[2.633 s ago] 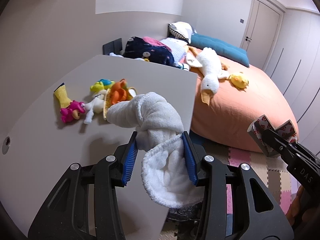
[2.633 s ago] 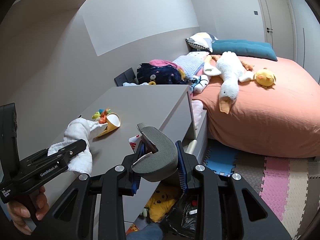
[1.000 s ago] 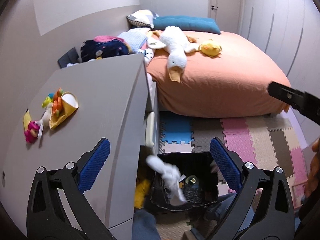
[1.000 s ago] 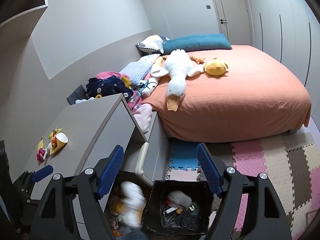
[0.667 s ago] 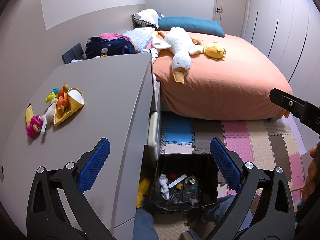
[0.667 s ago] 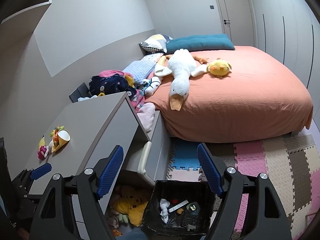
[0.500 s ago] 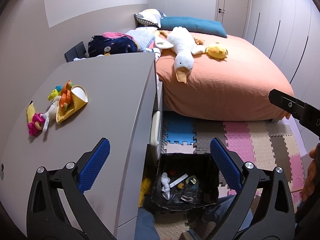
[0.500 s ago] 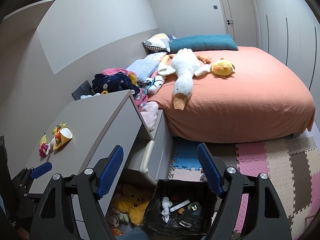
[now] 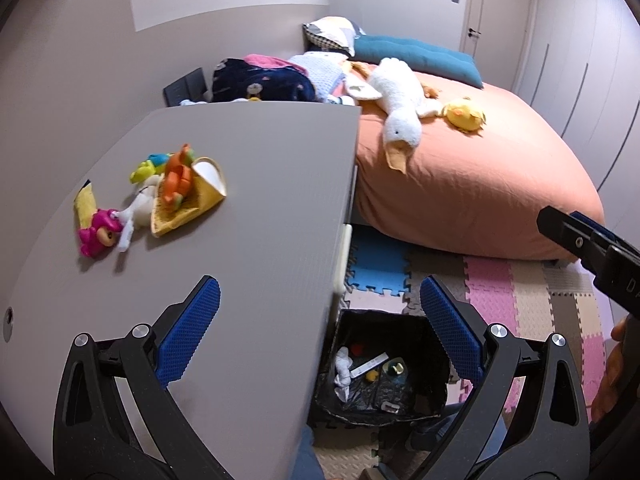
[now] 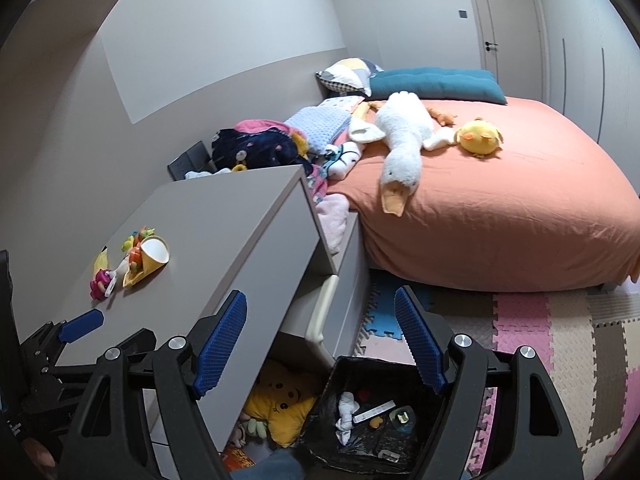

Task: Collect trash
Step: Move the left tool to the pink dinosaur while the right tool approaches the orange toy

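A black-lined trash bin (image 9: 436,390) stands on the floor beside the grey dresser (image 9: 256,208); it also shows in the right wrist view (image 10: 332,384). In it lie a white knotted cloth (image 9: 342,368), a white strip and small scraps. My left gripper (image 9: 320,324) is open and empty, high above the dresser edge and the bin. My right gripper (image 10: 320,344) is open and empty above the bin. A yellow cone-shaped wrapper (image 9: 192,200) lies among small toys (image 9: 100,232) on the dresser top, also seen in the right wrist view (image 10: 148,260).
An orange bed (image 9: 480,168) with a white plush goose (image 9: 400,96) and a yellow chick (image 9: 464,114) stands behind. Foam puzzle mats (image 10: 560,344) cover the floor. A dresser drawer (image 10: 320,312) hangs open above a yellow plush (image 10: 280,404). Clothes (image 9: 260,80) are piled behind the dresser.
Both grippers let go of their loads, the white cloth and a grey piece, which dropped into the bin. Since then the left gripper has drifted left, back over the dresser top.
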{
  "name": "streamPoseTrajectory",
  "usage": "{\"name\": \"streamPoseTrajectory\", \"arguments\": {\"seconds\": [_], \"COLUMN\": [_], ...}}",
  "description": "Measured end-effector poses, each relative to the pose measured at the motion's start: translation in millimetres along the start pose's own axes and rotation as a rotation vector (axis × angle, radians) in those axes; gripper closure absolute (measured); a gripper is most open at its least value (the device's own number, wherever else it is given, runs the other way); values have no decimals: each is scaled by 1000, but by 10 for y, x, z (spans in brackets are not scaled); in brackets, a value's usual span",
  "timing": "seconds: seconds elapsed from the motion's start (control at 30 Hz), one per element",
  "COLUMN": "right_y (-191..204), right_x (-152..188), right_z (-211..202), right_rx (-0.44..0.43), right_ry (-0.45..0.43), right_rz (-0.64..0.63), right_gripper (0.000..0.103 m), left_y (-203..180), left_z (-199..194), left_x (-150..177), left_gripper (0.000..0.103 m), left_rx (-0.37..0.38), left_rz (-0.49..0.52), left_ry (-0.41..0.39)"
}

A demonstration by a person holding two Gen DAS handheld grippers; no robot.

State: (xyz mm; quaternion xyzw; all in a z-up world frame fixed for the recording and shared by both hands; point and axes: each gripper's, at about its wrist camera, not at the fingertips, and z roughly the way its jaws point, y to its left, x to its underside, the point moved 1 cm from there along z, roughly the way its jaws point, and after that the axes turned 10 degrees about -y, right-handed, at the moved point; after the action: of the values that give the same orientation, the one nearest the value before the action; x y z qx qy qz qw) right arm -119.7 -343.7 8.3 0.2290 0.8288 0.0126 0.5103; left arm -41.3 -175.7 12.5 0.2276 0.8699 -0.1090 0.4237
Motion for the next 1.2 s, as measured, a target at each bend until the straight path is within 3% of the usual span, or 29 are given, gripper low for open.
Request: {"name": "streamPoseTrajectory", "arguments": {"seconds": [0.73,1.2], "right_y": [878,1483], "right_x": [-85,-62], "right_z": [500,876], "right_rx": [-127,-204], "right_ry": [48,91], "right_rz": [-80,-142], "right_gripper": [26,26], "left_y": [964,1657], "left_z": [92,179], "left_x": [-95,-79], "left_gripper": [6,6], "left_rx": [-121,-189], "left_rz": [-99,-224], "left_ry": [9,1]}}
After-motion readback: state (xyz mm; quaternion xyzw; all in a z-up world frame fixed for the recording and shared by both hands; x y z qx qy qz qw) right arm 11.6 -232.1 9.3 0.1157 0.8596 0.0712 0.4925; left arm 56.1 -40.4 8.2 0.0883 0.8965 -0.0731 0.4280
